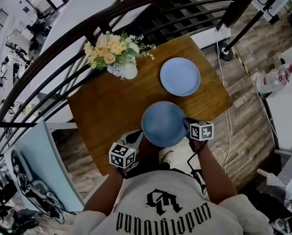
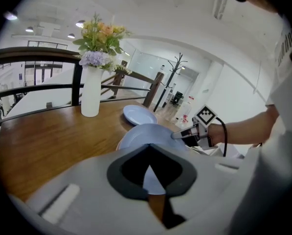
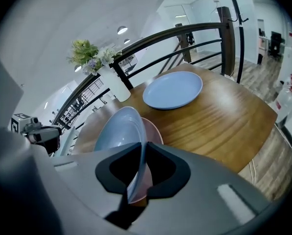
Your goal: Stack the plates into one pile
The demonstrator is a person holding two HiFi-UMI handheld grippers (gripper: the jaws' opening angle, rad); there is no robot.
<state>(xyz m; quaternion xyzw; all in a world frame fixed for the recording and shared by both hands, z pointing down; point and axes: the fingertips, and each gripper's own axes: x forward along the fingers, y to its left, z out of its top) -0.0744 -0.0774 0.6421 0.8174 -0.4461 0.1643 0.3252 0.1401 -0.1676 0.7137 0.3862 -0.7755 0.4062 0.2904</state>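
I hold a blue plate [image 1: 164, 124] from both sides over the near part of the wooden table [image 1: 109, 109]. My left gripper [image 1: 143, 138] is shut on its left rim and my right gripper [image 1: 187, 126] on its right rim. In the right gripper view this blue plate [image 3: 117, 129] stands tilted between the jaws of my right gripper [image 3: 142, 147], just above a pink plate [image 3: 153, 131] on the table. The left gripper view shows the same blue plate [image 2: 148, 132] at the tips of my left gripper [image 2: 149, 148]. A second blue plate [image 1: 180, 76] lies flat at the far right.
A white vase of flowers [image 1: 127, 70] stands at the table's far left. A dark curved railing [image 1: 62, 43] runs along the far side. The table's right edge [image 1: 228, 102] drops to a wooden floor with cables. A pale blue panel [image 1: 43, 165] leans at the left.
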